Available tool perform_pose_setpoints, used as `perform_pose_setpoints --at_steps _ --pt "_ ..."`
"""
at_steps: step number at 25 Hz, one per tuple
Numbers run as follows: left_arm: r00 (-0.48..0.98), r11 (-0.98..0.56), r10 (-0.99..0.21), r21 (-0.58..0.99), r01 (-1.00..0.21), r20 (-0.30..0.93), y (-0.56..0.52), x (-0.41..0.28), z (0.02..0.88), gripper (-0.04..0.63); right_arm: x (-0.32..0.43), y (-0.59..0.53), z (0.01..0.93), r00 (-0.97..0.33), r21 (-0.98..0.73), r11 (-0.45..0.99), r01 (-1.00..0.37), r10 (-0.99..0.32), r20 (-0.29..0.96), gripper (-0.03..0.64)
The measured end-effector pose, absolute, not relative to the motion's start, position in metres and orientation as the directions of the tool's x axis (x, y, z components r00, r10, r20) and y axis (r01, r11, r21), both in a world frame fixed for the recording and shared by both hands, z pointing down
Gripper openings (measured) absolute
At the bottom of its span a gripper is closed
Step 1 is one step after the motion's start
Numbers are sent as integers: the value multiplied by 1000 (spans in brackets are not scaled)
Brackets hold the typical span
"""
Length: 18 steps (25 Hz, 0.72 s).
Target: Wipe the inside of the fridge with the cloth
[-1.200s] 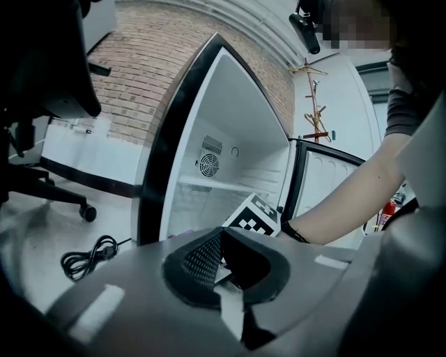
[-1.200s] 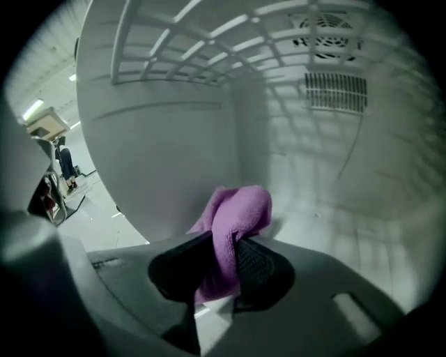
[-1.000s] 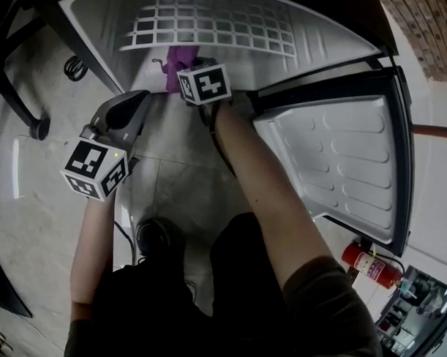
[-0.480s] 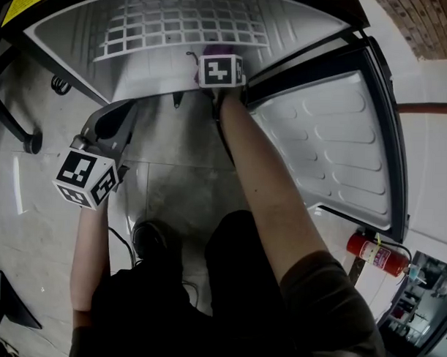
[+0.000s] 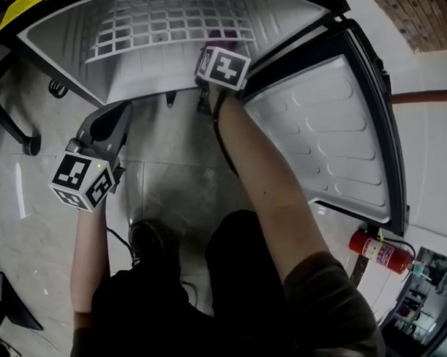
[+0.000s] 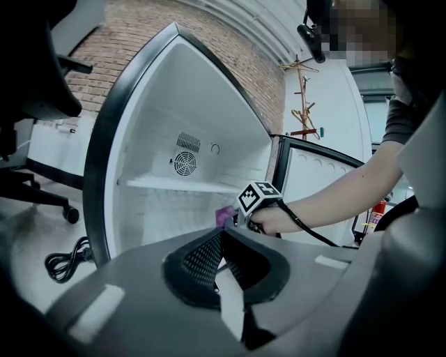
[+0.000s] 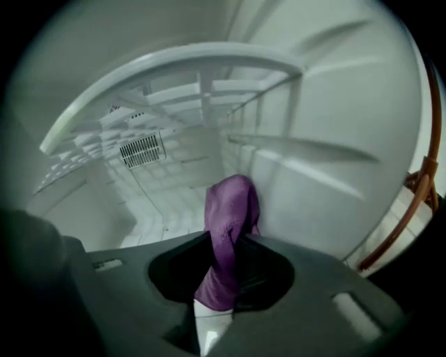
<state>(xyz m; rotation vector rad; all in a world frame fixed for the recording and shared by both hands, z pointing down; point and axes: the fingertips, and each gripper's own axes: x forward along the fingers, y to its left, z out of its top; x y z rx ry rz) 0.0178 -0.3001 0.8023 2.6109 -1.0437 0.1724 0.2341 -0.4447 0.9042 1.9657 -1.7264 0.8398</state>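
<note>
At the far left, on the tiled floor, a chair base [image 5: 18, 134] and a coiled cable [image 5: 57, 88] lie clear of the work. Next comes the left gripper [image 6: 221, 240], which hangs outside the fridge [image 5: 81, 67], level with the front left corner of its opening. Its jaws are pressed together with nothing between them, so it takes no part in the wiping. Further right, the right gripper [image 7: 224, 261] is reached in through the opening below the wire shelf [image 5: 170, 22]. Its jaws are clenched on the purple cloth [image 7: 230, 223], which stands up from them as a narrow bunched wad. The cloth is inside the lower compartment, close to the right-hand inner wall [image 7: 327, 202], though whether it touches that wall cannot be told. Right of the arm, the fridge door [image 5: 335, 134] stands wide open, with a fire extinguisher [image 5: 378, 253] beyond its lower corner. The main risk, as I judge it, is the bunched cloth: so little fabric stands clear of the jaws that a stroke could press the hard tips against the liner and scrape it. Dragging it along the wall could also tug the cloth out of the grasp. The marker cube sits near the shelf's front edge, so lifting the gripper carelessly could knock the shelf.
</note>
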Motion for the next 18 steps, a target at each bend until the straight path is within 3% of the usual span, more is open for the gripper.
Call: perform_pose_setpoints --at_steps 6,18 --pt "723 -677 -650 253 -691 234 -294 20 803 17 235 -415 949 14 -276 -315 -908 -681 732 75" --pt "720 -672 -661 259 -693 211 -286 20 796 17 190 -383 954 -119 -327 -183 -927 -685 719 76"
